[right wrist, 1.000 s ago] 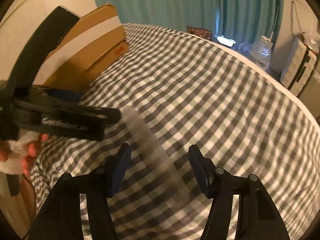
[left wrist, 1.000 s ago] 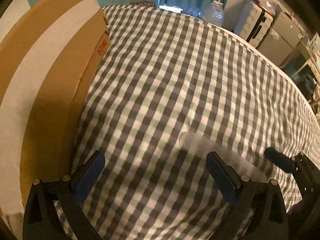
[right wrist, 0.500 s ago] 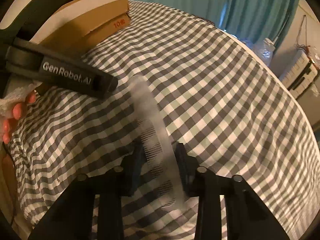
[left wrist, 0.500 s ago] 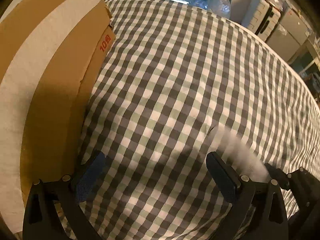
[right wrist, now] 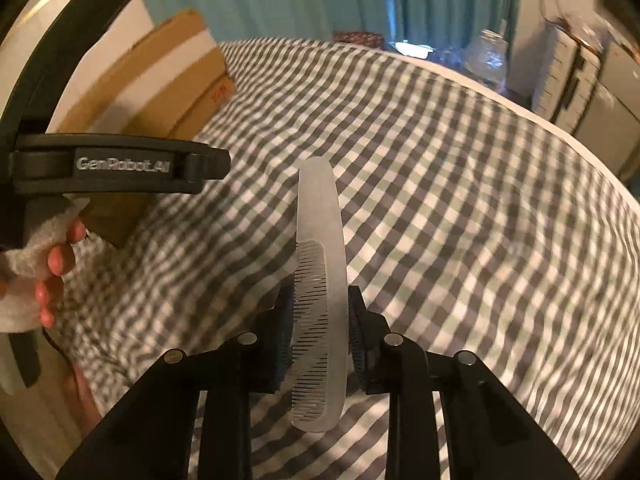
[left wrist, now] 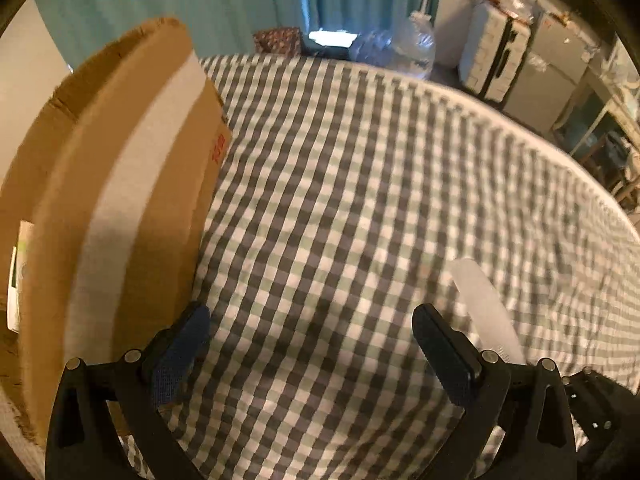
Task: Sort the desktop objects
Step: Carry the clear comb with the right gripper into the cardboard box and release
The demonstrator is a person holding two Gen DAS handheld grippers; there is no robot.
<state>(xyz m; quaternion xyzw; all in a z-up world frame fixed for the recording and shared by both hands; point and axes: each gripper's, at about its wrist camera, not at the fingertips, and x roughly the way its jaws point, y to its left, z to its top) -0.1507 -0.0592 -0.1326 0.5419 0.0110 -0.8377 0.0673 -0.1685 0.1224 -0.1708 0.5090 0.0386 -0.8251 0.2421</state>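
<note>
The see-through plastic comb [right wrist: 320,280] sits between the two pads of the right claw [right wrist: 320,320]. The claw is closing on it, and both pads already touch its sides, so the comb is gripped. Its thin teeth face left and its smooth back faces right. The long plain end sticks out past the pads, away from the camera, above the checked cloth [right wrist: 460,208] on the bed. From the left wrist view, the same comb [left wrist: 484,308] shows at the lower right, pale and a bit blurry.

The left claw [left wrist: 312,352] is spread wide with nothing in it. It hangs over the cloth, with its left pad just beside a brown cardboard box [left wrist: 132,208] that has a white stripe. A hand [right wrist: 44,272] in a white glove holds the left tool. Green curtains [left wrist: 200,0] hang behind the bed.
</note>
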